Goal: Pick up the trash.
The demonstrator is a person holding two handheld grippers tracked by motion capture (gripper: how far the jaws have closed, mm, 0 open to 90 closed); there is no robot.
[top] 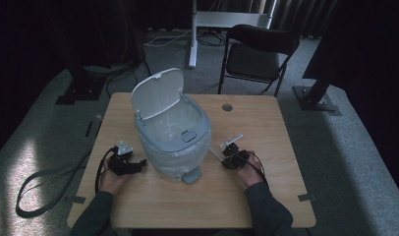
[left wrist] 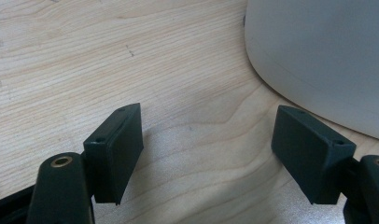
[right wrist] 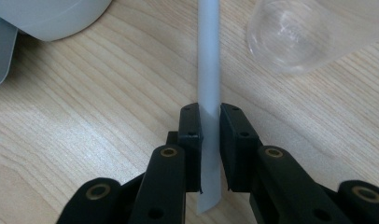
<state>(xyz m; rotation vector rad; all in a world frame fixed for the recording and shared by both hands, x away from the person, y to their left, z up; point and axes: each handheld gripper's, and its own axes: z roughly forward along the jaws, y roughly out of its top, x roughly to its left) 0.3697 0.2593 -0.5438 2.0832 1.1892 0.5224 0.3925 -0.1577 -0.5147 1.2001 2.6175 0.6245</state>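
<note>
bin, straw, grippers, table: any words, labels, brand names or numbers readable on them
No readable text in any view.
White pedal bin, lid open: plain, no label or brand visible.
White straw clamped in the right gripper: blank.
Clear plastic cup lying beside it: no print visible.
Left gripper, jaws open: plain black pads, only screw holes.
Wooden table: bare wood grain, no marks or stickers.

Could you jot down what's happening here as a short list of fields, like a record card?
Place: wooden table
Bin: pale bin mid-table, lid up
Right gripper: shut on a white straw
Left gripper: open, empty, beside the bin
Also there: clear tube lying near the straw
Likely aim: perhaps dropping the straw into the bin
</note>
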